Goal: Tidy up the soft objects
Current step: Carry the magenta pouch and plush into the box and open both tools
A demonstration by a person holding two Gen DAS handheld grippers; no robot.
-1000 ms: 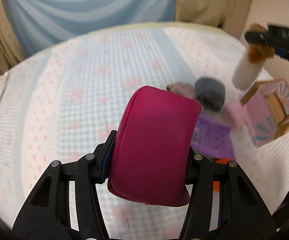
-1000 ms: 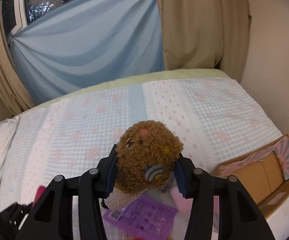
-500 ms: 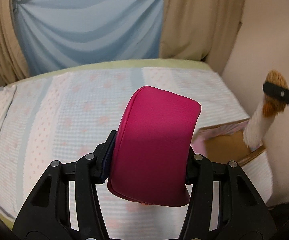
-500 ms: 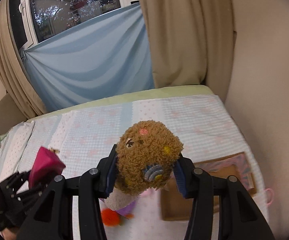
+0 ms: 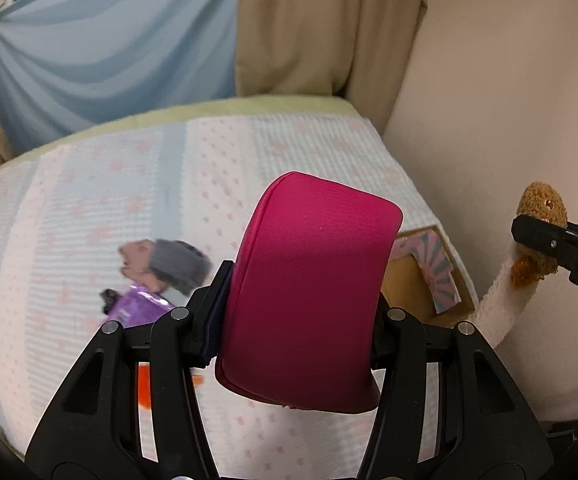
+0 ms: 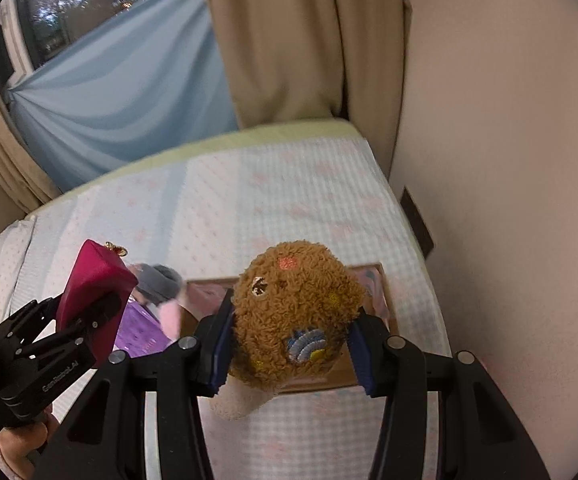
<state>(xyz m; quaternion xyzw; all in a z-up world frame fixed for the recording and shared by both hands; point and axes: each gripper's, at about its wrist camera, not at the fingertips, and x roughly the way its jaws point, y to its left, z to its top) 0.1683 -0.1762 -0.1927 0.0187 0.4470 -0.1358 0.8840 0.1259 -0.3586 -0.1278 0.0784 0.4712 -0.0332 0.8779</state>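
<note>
My left gripper (image 5: 299, 312) is shut on a magenta pouch (image 5: 309, 292) and holds it above the bed; the pouch also shows in the right wrist view (image 6: 93, 292). My right gripper (image 6: 289, 344) is shut on a brown plush toy (image 6: 293, 312) with a white lower part, held above an open cardboard box (image 6: 385, 300). In the left wrist view the plush (image 5: 537, 236) hangs at the far right, past the box (image 5: 429, 276).
A grey soft item (image 5: 177, 264), a pinkish cloth (image 5: 137, 256), a purple packet (image 5: 137, 308) and an orange item (image 5: 145, 384) lie on the patterned bedspread (image 5: 89, 220). A beige wall (image 6: 489, 160) borders the bed on the right; curtains hang behind.
Both grippers have moved with their loads. The right gripper with the plush now hangs over the box. The left view has swung so the grey item and purple packet show again.
</note>
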